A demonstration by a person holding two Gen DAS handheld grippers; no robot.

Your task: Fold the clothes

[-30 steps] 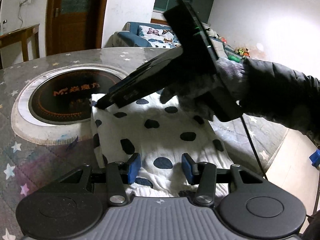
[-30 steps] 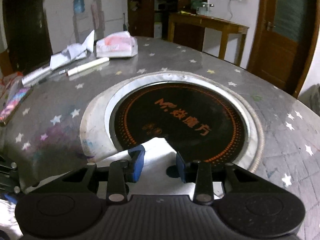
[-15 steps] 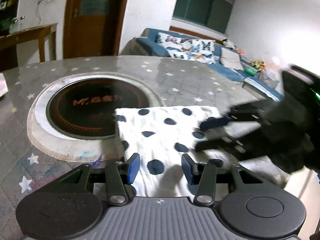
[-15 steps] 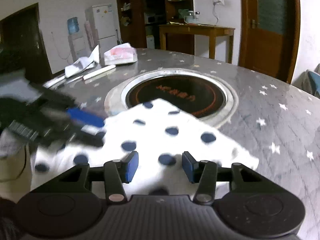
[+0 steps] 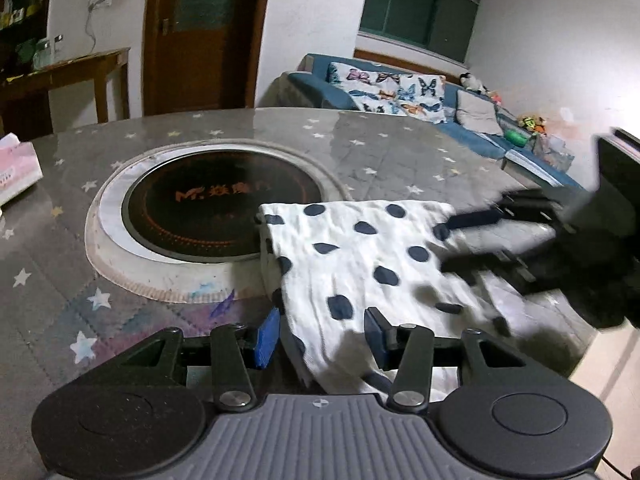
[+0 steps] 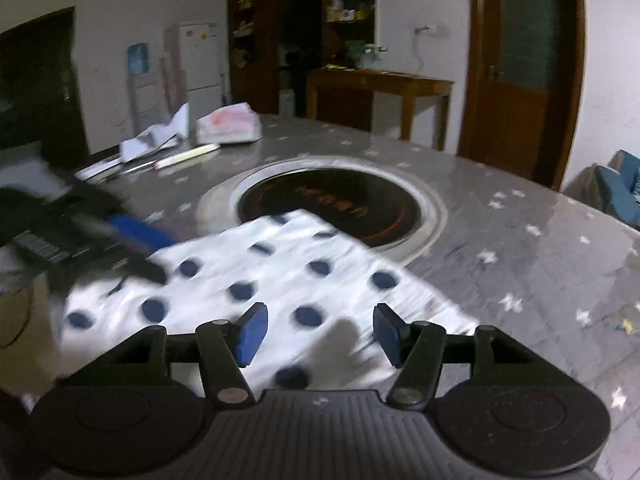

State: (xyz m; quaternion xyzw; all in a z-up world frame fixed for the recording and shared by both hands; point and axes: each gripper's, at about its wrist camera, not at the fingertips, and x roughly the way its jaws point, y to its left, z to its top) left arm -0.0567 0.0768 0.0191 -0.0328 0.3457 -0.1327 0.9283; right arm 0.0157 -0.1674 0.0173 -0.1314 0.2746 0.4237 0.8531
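Note:
A folded white cloth with dark blue dots point(image 5: 360, 264) lies on the grey starred table, one corner over the round cooktop; it also shows in the right wrist view point(image 6: 280, 276). My left gripper point(image 5: 322, 338) is open, its blue pads on either side of the cloth's near edge. My right gripper point(image 6: 318, 332) is open and empty above the cloth's near edge. In the left wrist view the right gripper point(image 5: 472, 240) shows blurred at the cloth's right side. In the right wrist view the left gripper point(image 6: 136, 248) shows blurred at the cloth's left side.
A round black induction cooktop point(image 5: 216, 208) with a pale ring is set in the table point(image 5: 380, 148). A tissue pack point(image 6: 228, 124), papers and a pen point(image 6: 188, 156) lie at the far side. A sofa point(image 5: 400, 92) stands beyond the table edge.
The right gripper has pulled back from the cloth's far corner by the cooktop to the cloth's near right side. Both cameras have backed off, and both grippers stay open.

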